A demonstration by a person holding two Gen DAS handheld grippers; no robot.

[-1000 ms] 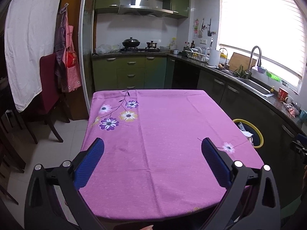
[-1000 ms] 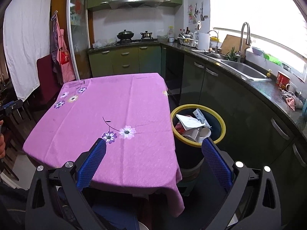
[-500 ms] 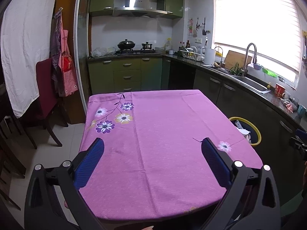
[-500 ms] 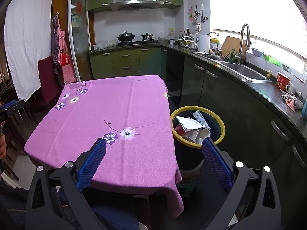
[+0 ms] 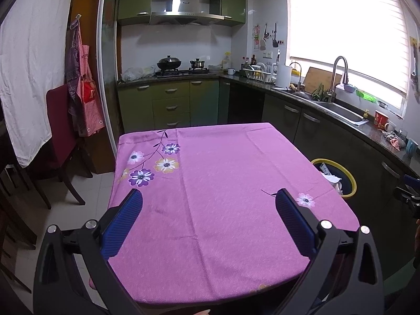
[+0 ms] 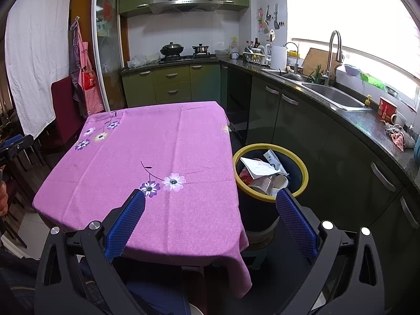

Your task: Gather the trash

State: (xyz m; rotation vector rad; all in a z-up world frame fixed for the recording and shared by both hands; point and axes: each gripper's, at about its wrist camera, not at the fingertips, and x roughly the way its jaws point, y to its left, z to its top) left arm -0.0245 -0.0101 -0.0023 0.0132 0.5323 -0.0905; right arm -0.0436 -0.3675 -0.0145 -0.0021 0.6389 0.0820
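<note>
A dark trash bin with a yellow rim (image 6: 304,169) stands on the floor right of the table and holds paper, wrappers and cups (image 6: 262,170). It also shows in the left wrist view (image 5: 350,181). The table carries a purple flowered cloth (image 5: 223,183), also in the right wrist view (image 6: 157,152), with no trash on it. My left gripper (image 5: 208,210) is open and empty above the table's near part. My right gripper (image 6: 210,207) is open and empty above the table's near right corner, its right finger in front of the bin.
Dark green cabinets (image 6: 302,120) and a counter with a sink (image 6: 333,95) run along the right. A red chair (image 5: 60,131) stands left of the table. A stove with pots (image 5: 181,67) is at the back. A red cup (image 6: 386,107) and cloth (image 6: 396,136) sit on the counter.
Both grippers have drawn back and risen slightly, so the table and bin sit lower and farther in view. Both stay open and empty.
</note>
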